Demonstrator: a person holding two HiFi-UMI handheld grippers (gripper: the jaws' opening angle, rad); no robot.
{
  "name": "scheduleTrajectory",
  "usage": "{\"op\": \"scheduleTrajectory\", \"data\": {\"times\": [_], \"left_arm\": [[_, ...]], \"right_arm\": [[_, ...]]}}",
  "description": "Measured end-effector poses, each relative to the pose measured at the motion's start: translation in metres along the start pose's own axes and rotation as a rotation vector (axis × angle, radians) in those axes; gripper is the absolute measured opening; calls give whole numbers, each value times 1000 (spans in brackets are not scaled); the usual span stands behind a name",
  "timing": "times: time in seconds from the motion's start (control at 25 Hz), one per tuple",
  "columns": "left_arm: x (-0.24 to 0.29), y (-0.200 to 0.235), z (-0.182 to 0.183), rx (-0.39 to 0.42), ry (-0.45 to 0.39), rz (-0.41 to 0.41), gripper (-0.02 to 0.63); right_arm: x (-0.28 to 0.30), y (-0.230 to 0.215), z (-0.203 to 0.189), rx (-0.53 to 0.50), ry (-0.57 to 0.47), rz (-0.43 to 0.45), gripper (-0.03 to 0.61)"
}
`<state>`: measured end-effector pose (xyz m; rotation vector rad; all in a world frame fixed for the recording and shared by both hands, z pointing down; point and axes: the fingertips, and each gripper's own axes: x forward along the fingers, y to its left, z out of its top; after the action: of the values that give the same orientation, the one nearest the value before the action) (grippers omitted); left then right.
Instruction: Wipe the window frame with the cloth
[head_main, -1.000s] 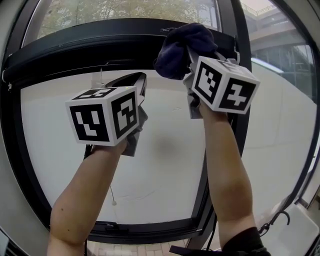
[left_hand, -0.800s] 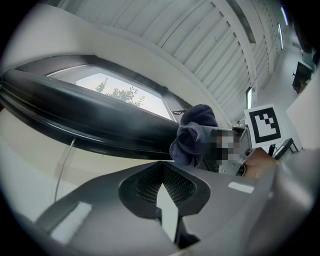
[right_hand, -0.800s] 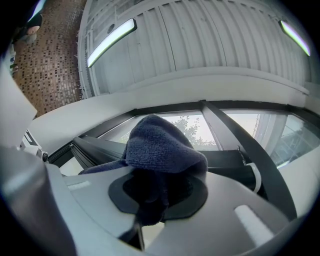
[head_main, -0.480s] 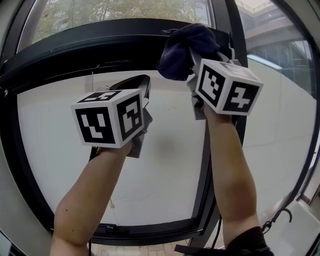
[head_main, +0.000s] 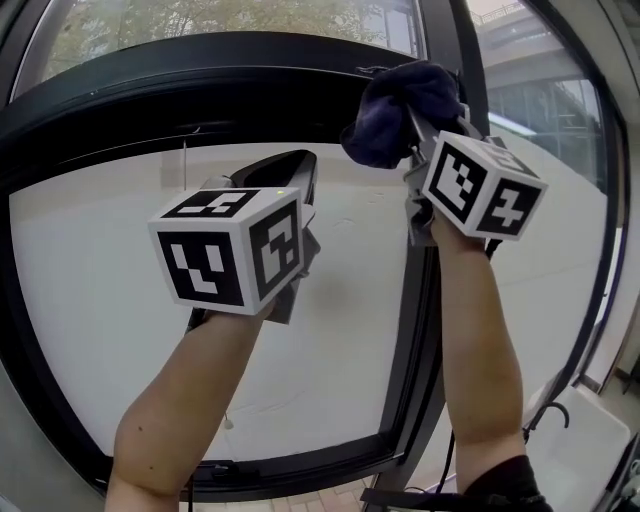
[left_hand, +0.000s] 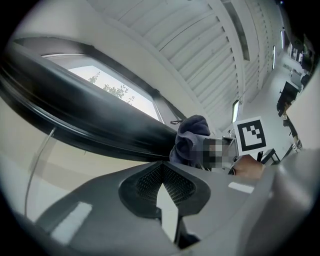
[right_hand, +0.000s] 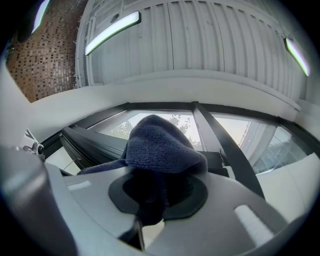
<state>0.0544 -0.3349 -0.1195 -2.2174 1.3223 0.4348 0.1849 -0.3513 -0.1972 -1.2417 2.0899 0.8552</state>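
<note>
A dark blue cloth (head_main: 398, 108) is bunched in my right gripper (head_main: 418, 118), which is shut on it and holds it up against the black window frame (head_main: 200, 85) where the horizontal bar meets the upright post (head_main: 462, 55). The right gripper view has the cloth (right_hand: 162, 150) spilling over the jaws. My left gripper (head_main: 292, 170) is raised below the horizontal bar, left of the cloth, shut with nothing in it; in the left gripper view its jaws meet at the tip (left_hand: 162, 172), with the cloth (left_hand: 190, 142) beyond.
A white roller blind (head_main: 110, 300) covers the pane below the bar, with a thin pull cord (head_main: 226, 400) hanging. The frame's bottom rail (head_main: 300, 465) runs low. Trees show through the upper glass (head_main: 200, 18).
Both grippers have shifted right and slightly up along the frame; the cloth has moved closer to the upright post.
</note>
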Motion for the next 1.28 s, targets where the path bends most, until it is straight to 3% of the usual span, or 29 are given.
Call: {"op": "scheduleTrajectory", "data": {"times": [0.28,0.48,0.64,0.72,0.8,1.04,1.28], "left_arm": [[-1,-12,2,55,-45,-4,-6],[17,-21,-9,14,-28,-20,-6],[33,-35,-11,15,-28,35,-6],[39,-41,-8,19,-41,60,-6],[44,-43,-9,20,-42,65,-6],[55,-53,-15,28,-30,79,-6],[62,-64,-22,-31,-20,73,-6]], "right_arm": [[-5,-14,-7,-19,27,-22,57],[-2,-25,-12,-30,26,-6,57],[-13,-53,-11,18,19,37,57],[-17,-66,-9,-10,22,35,57],[-17,-72,-11,-37,27,30,57],[-18,-90,-21,15,37,47,57],[-27,-105,-24,19,46,40,57]]}}
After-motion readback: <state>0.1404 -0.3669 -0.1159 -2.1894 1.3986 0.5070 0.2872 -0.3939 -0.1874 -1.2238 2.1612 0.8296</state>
